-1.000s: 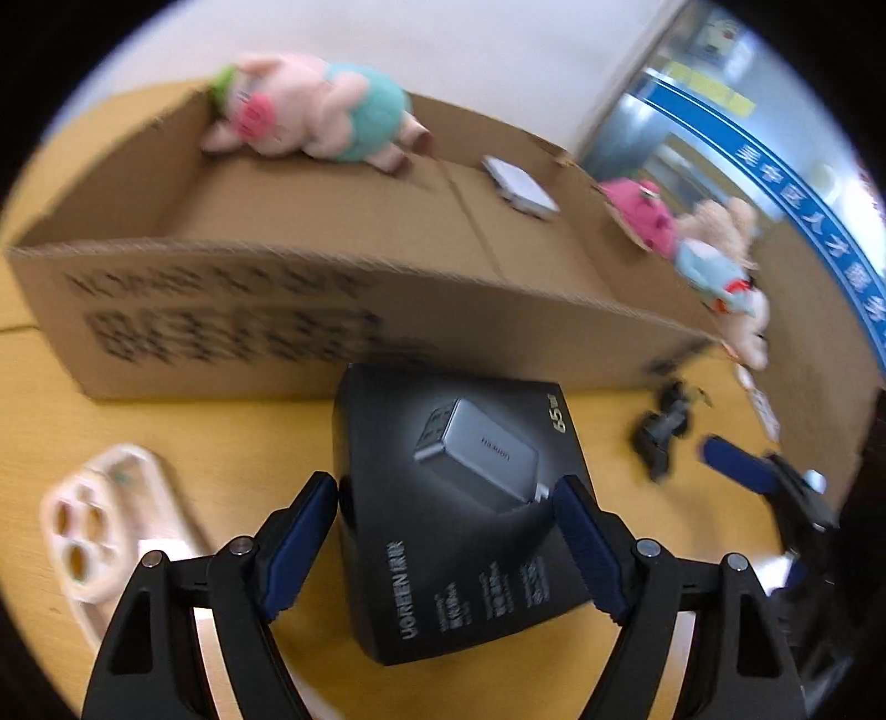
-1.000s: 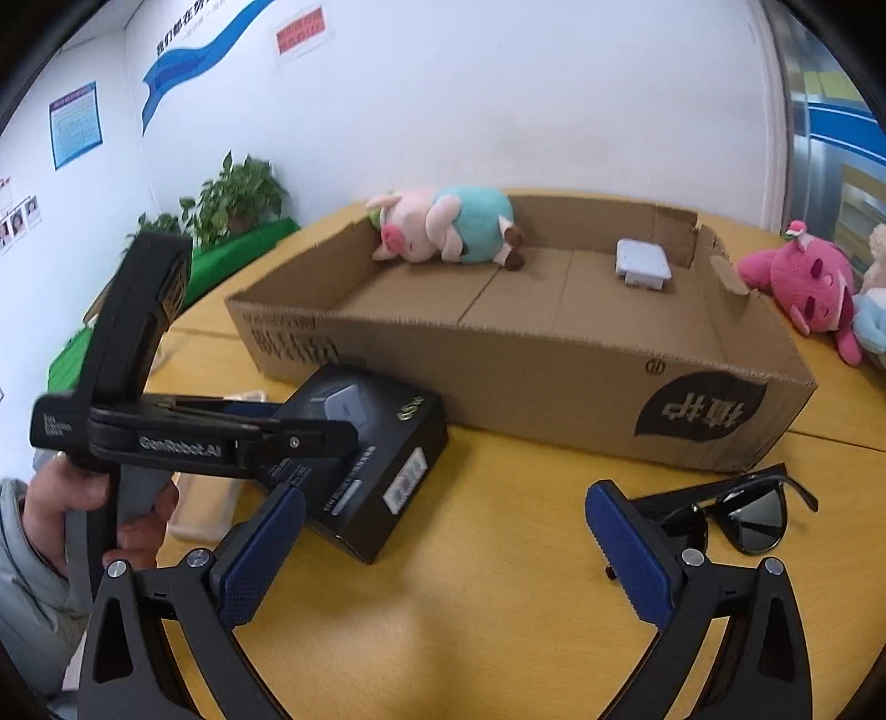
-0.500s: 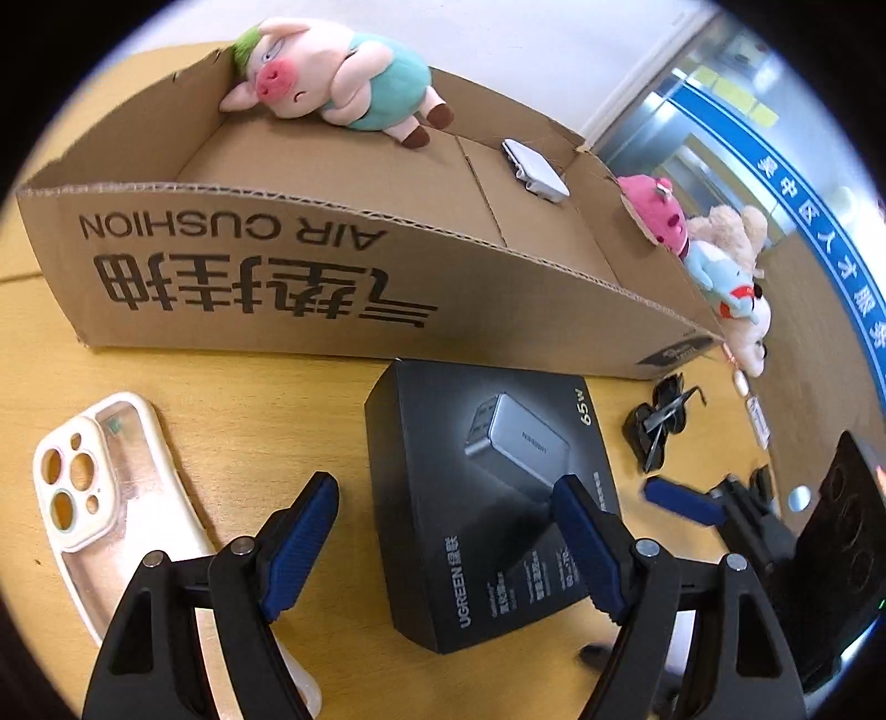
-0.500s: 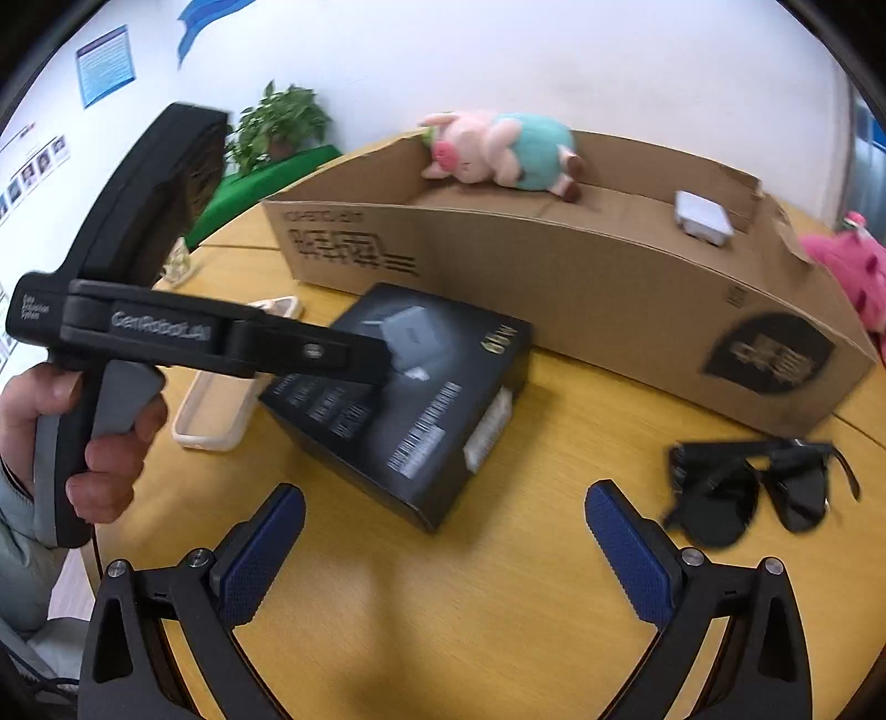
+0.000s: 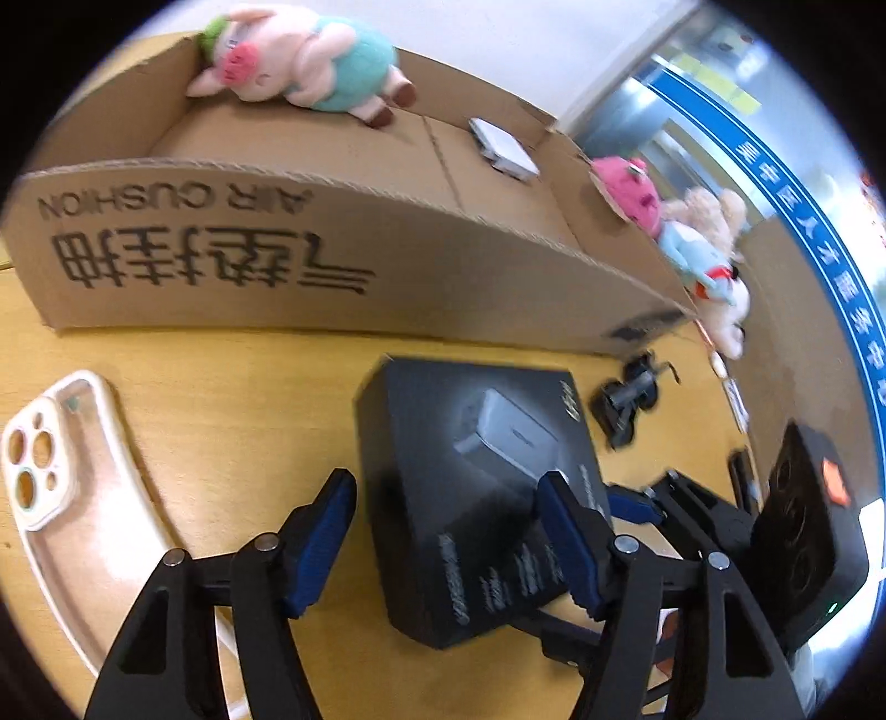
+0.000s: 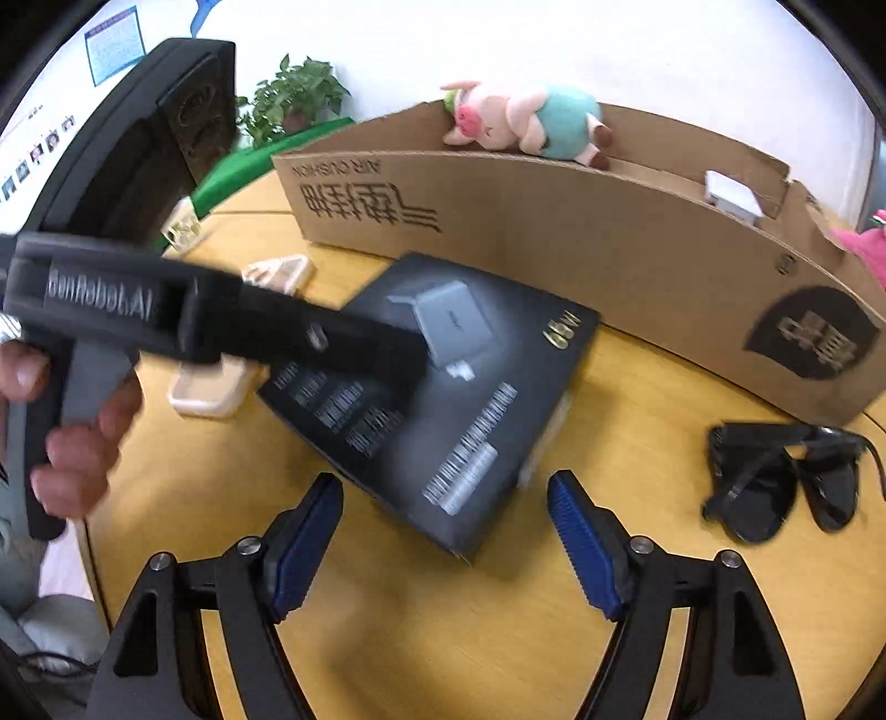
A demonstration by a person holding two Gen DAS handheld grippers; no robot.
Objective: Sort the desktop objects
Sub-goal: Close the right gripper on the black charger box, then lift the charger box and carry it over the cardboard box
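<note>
— From our left wrist we look steeply down, close over the black charger box (image 5: 476,487), facing the cardboard box (image 5: 343,260) along the table's far edge.

— From our right wrist we sit lower, further back. Both views share charger box (image 6: 437,382), cardboard box (image 6: 609,249), plush pig (image 6: 526,122) and sunglasses (image 6: 786,476).

- The place looks like an office or institutional room.
- A white wall (image 6: 637,50) carries a framed notice (image 6: 113,47) and a row of small photos (image 6: 33,160).
- Glass panels with a blue banner of Chinese lettering (image 5: 819,266) sit to one side.
- A potted plant (image 6: 293,99) stands behind the round wooden worktop (image 6: 554,609).
</note>
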